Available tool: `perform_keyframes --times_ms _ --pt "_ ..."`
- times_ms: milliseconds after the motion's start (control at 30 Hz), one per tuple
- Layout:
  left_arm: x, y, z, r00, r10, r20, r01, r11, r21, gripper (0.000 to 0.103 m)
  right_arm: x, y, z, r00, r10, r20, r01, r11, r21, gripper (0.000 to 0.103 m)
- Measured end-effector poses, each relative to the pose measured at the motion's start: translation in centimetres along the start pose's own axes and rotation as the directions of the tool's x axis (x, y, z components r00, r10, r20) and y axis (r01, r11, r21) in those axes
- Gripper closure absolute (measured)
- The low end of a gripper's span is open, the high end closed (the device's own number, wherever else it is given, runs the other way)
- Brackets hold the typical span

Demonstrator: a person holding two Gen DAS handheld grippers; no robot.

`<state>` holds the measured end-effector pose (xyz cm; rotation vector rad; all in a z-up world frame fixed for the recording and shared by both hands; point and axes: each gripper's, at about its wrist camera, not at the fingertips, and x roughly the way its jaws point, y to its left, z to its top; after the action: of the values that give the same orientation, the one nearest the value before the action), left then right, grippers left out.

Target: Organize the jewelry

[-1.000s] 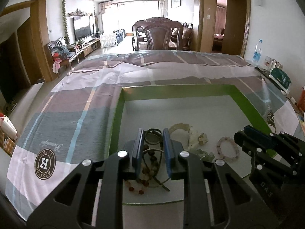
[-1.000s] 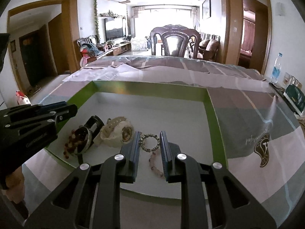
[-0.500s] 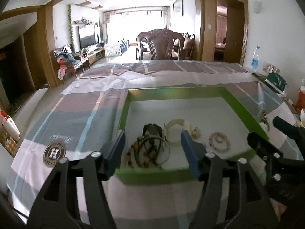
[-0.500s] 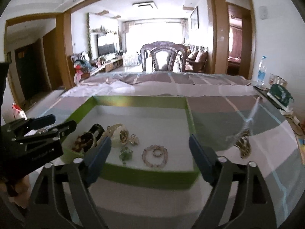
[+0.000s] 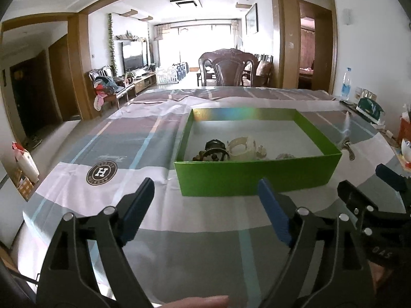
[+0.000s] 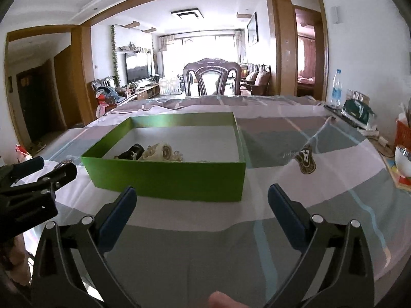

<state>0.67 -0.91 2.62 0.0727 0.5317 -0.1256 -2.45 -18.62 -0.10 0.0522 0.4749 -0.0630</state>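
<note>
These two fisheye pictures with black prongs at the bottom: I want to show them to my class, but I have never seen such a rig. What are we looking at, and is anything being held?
No robot is here. A person holds a hand-operated claw in each hand, and a small camera on each looks forward along its two fingers. One picture comes from the left claw, the other from the right claw; each also shows its neighbour at the edge.

Both claws are open and hold nothing. They hover over a table covered with a striped cloth. On it stands a green box holding jewelry: a dark bangle, a pale bracelet, and brown beads mostly hidden behind the near wall. One more small piece lies on the cloth outside the box, to its right.
</note>
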Motion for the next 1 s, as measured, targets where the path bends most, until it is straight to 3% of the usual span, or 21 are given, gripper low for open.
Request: perform_keyframes --times_ms 1000 --pt "-0.63 -0.06 -0.28 1.0 -0.018 0.006 0.018 1.0 0.011 0.009 -0.96 0.91 -0.12 1.0 -0.005 0.026 0.006 0.999 -0.031 0.003"
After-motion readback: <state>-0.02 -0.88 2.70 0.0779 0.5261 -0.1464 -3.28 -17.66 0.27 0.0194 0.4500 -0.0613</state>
